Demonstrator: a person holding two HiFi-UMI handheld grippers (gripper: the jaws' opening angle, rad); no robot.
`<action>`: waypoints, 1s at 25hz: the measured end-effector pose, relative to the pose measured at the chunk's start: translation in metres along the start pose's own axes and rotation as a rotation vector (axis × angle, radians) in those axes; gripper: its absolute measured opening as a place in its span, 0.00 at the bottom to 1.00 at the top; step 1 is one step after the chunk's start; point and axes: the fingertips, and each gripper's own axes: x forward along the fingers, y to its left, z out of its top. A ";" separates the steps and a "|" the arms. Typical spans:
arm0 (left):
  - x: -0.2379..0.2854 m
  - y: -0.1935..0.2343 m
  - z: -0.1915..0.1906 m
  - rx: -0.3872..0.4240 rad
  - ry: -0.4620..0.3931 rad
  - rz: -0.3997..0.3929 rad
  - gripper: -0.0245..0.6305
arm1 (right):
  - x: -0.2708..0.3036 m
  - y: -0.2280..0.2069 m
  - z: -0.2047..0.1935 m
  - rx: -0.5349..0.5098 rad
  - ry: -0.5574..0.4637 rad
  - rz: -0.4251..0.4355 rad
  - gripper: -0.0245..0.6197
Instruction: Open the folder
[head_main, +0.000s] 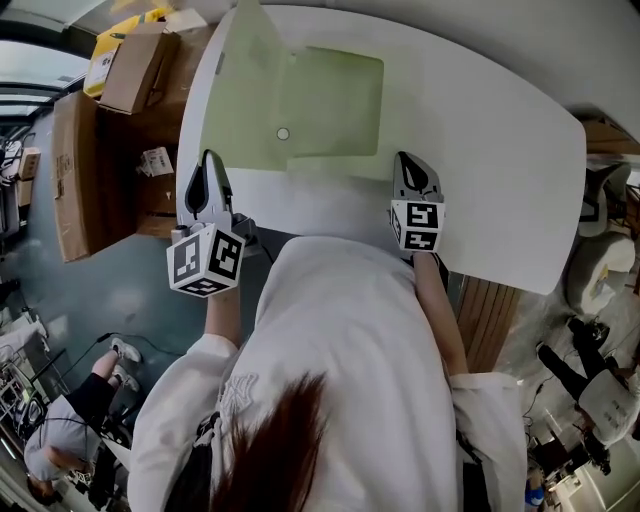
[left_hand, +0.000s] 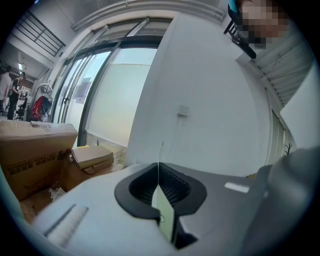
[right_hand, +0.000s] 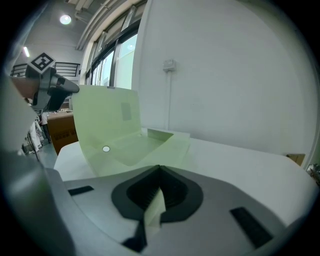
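On the white worktop (head_main: 480, 170), the light green folder (head_main: 300, 110) is sitting partly open in front of the person. The left gripper (head_main: 207, 170) is pinching the edge of the top cover (right_hand: 107, 117) and holding it up, so the cover is standing almost straight. The right gripper (head_main: 410, 172) is pinching the near edge of the bottom sheet and holding it down. The inside, with its pocket (head_main: 335, 100), is showing already. I think the job is more than half done. The cover probably needs laying flat to the side.
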 end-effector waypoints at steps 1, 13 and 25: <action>0.000 0.001 0.001 -0.002 0.002 0.003 0.05 | 0.000 0.000 0.000 0.002 0.002 0.006 0.05; 0.003 0.007 0.001 -0.006 0.009 0.022 0.05 | -0.001 0.001 0.000 -0.013 -0.002 0.022 0.05; 0.001 0.006 -0.002 -0.006 0.009 0.018 0.05 | -0.001 0.001 0.000 -0.002 -0.014 0.015 0.05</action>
